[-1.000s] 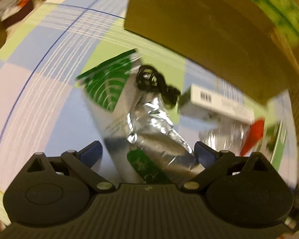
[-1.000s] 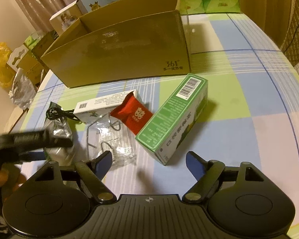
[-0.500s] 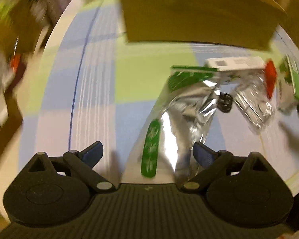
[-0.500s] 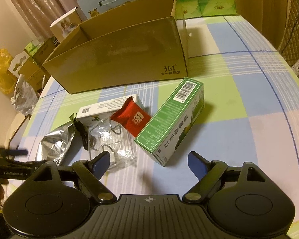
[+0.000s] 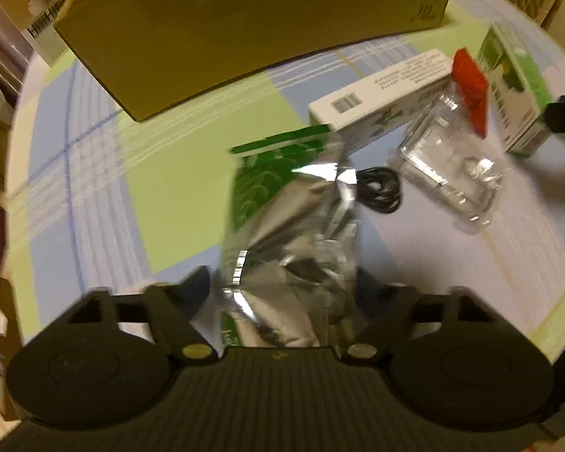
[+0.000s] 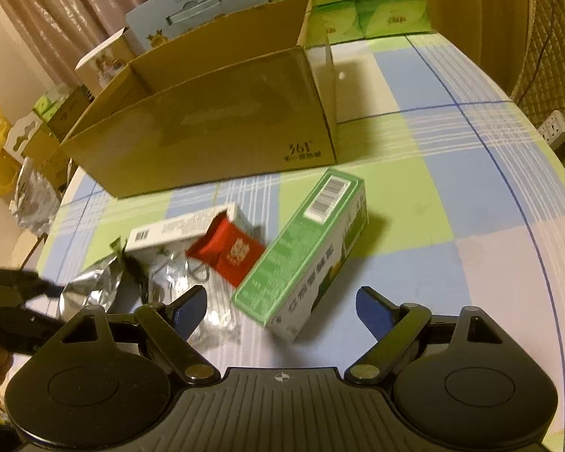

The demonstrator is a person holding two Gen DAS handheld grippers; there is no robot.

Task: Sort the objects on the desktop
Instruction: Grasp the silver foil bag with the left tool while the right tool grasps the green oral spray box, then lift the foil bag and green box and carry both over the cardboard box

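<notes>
Pinching the silver-green foil pouch at lower centre, the left gripper has its fingers clamped on it. The right gripper gapes wide before the green box; the cardboard box fills the upper frame.

"361" printed on cardboard box front, lower right.

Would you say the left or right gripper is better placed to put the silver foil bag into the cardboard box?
Left. The left gripper already brackets the foil bag; the right gripper is open over the green box.
</notes>
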